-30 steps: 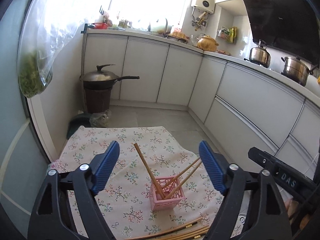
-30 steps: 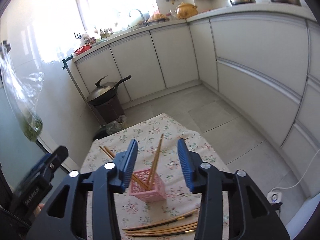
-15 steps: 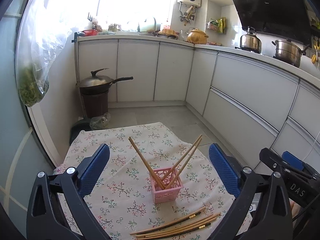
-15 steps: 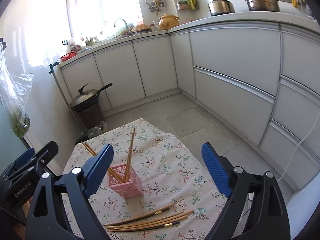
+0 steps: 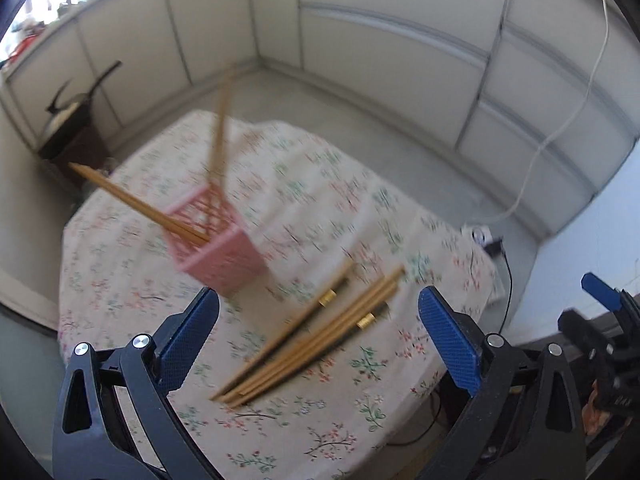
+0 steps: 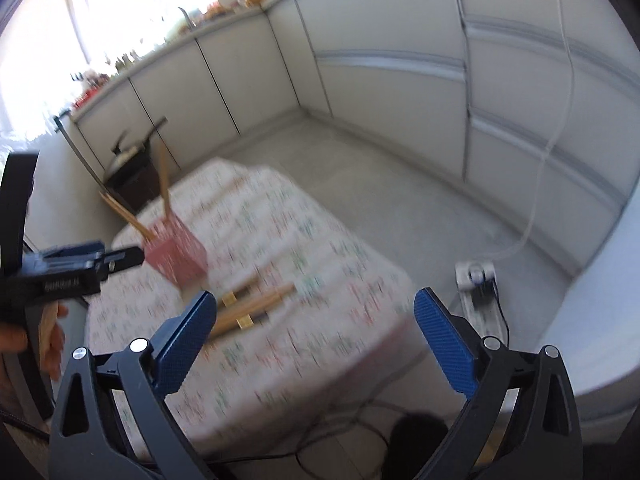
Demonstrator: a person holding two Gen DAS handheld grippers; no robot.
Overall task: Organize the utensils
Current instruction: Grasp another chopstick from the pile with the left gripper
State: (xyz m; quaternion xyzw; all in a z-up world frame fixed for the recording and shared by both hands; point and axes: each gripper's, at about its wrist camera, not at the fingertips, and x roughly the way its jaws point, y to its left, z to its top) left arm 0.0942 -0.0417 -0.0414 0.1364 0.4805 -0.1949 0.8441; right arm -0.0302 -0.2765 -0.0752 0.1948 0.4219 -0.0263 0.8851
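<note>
The left gripper (image 5: 319,338) and the right gripper (image 6: 316,334) both hover with fingers spread wide, holding nothing. The pink basket (image 5: 214,240) stands on the floral-clothed surface (image 5: 352,412) with chopsticks leaning in it; a loose bundle of chopsticks (image 5: 308,336) lies just beside it.
</note>
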